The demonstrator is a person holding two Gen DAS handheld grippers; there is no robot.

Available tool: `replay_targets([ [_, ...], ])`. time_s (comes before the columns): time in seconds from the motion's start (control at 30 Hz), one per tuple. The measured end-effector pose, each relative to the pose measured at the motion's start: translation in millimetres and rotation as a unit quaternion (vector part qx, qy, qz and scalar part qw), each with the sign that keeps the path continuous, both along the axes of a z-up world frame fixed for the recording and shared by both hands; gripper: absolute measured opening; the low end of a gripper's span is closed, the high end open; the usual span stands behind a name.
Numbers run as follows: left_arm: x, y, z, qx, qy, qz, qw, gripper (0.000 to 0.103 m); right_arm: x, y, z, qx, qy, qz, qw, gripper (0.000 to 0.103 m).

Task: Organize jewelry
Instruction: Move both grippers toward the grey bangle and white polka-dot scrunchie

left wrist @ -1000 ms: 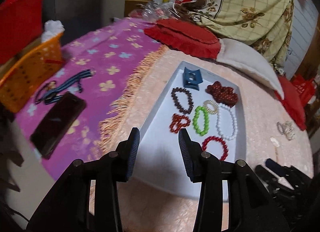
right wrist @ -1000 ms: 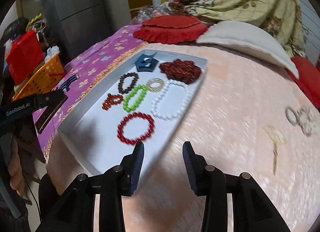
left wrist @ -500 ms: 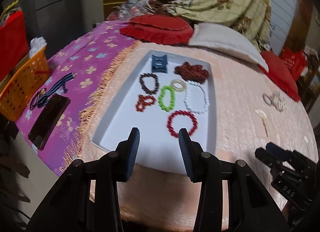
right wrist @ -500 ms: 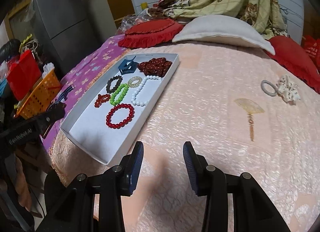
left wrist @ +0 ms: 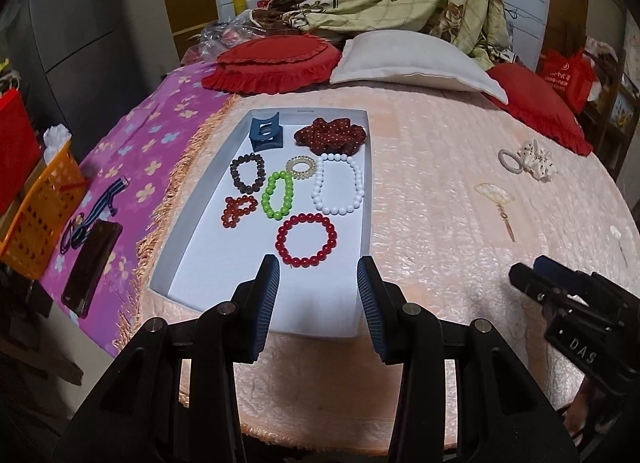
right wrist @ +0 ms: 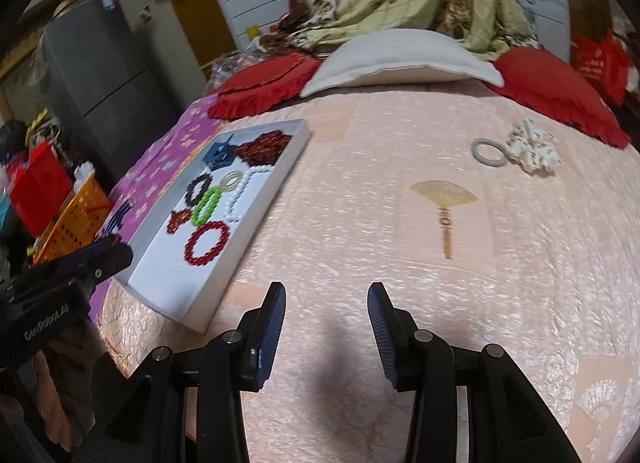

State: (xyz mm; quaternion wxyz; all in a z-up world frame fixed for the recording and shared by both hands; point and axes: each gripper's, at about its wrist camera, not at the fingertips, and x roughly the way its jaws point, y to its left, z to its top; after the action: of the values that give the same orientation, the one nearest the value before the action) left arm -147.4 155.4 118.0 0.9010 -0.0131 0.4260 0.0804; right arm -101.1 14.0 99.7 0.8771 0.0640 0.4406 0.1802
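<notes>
Both claws spread w/ ribbed pads, left gripper (left wrist: 318, 303), right gripper (right wrist: 326, 327), round glossy bead bracelets in flat white tray (left wrist: 192, 287)

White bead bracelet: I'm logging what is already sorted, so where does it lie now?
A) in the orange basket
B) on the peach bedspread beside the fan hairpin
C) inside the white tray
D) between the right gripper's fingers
C: the white bead bracelet lies inside the white tray, right of the green bracelet.

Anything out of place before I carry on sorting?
Yes. A grey hair ring, white scrunchie and fan-shaped hairpin lie loose on the peach bedspread, well right of the white tray that holds the bracelets. Both grippers are open and empty.
</notes>
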Motion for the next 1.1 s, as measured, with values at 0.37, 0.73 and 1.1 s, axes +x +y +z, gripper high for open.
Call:
replay_targets([
  [0.37, 10, -23, -4, 0.020, 0.015, -0.021, 0.9995, 0.040, 10, -31, -12, 0.014, 0.012, -0.035, 0.999, 0.041],
  [0.73, 29, -49, -7, 0.031, 0.028, -0.040, 0.9983, 0.040, 19, -65, -20, 0.018, 0.013, -0.064, 0.998, 0.041],
  [1.1, 46, -83, -15, 0.047, 0.044, -0.071, 0.9954, 0.040, 30, -116, -30, 0.034, 0.024, -0.117, 0.992, 0.041],
])
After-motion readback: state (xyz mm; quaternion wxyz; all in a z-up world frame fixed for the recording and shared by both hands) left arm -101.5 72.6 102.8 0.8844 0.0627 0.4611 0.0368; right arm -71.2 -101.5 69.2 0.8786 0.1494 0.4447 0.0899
